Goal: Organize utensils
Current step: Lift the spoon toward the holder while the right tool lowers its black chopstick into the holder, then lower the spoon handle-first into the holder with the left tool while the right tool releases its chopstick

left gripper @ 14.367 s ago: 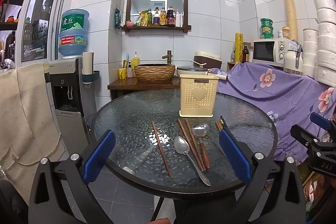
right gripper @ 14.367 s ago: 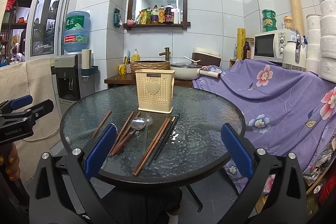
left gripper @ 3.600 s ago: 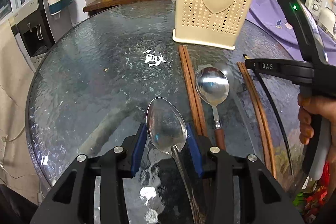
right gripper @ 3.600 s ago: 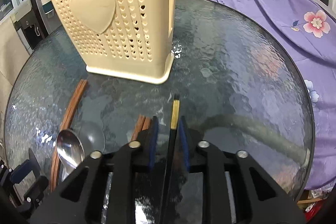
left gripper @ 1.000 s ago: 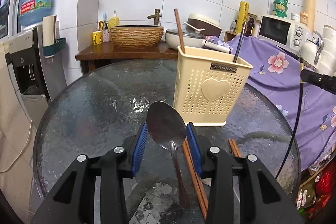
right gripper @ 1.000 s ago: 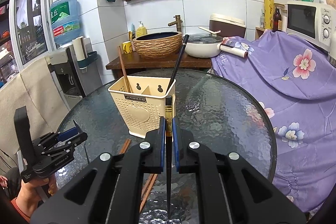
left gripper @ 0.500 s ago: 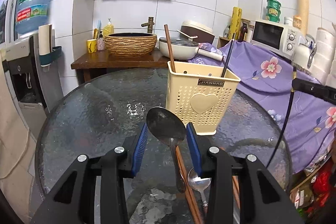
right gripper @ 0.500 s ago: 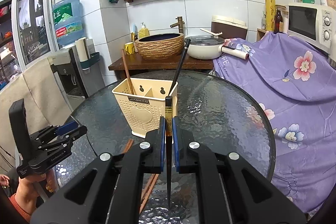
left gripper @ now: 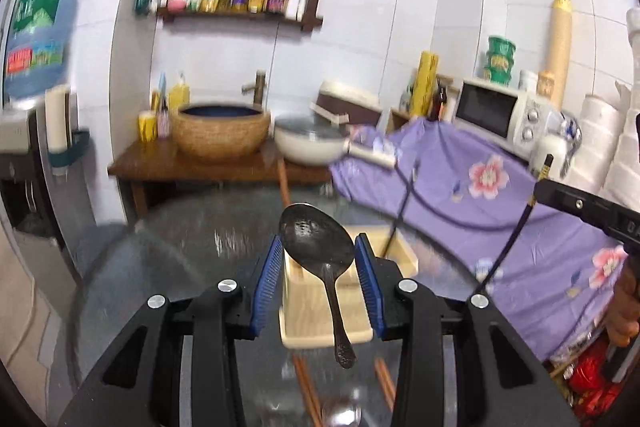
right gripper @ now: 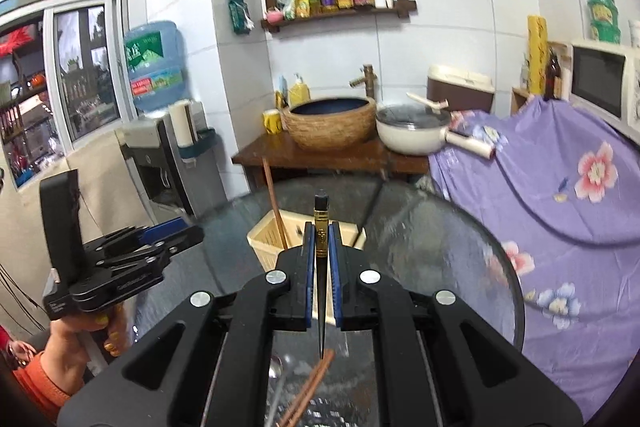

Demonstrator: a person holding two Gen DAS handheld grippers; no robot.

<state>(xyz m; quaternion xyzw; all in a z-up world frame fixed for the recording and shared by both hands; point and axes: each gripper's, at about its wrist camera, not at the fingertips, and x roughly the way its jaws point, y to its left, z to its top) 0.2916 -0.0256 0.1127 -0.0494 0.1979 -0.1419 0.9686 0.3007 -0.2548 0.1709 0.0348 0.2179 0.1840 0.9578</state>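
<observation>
My left gripper (left gripper: 316, 253) is shut on a steel spoon (left gripper: 318, 245), bowl up and handle hanging down, above the cream utensil holder (left gripper: 324, 315). The right gripper (right gripper: 321, 239) is shut on a black chopstick (right gripper: 321, 227) with a gold band, held upright over the same holder (right gripper: 272, 237). A brown chopstick (right gripper: 274, 207) and a black one (left gripper: 400, 211) stand in the holder. On the round glass table (right gripper: 432, 251) below lie brown chopsticks (right gripper: 308, 391) and another spoon (right gripper: 276, 367). The other gripper shows in each view, the left one (right gripper: 160, 239) and the right one (left gripper: 538, 193).
Behind the table a wooden stand carries a woven basin (right gripper: 330, 121) and a white pan (right gripper: 412, 133). A purple flowered cloth (right gripper: 560, 187) covers the counter at right, with a microwave (left gripper: 500, 117). A water dispenser (right gripper: 160, 131) stands at left. A hand in an orange sleeve (right gripper: 48, 379) holds the left gripper.
Both grippers have risen with their utensils still held. The holder now sits lower in both views, and its top opening shows.
</observation>
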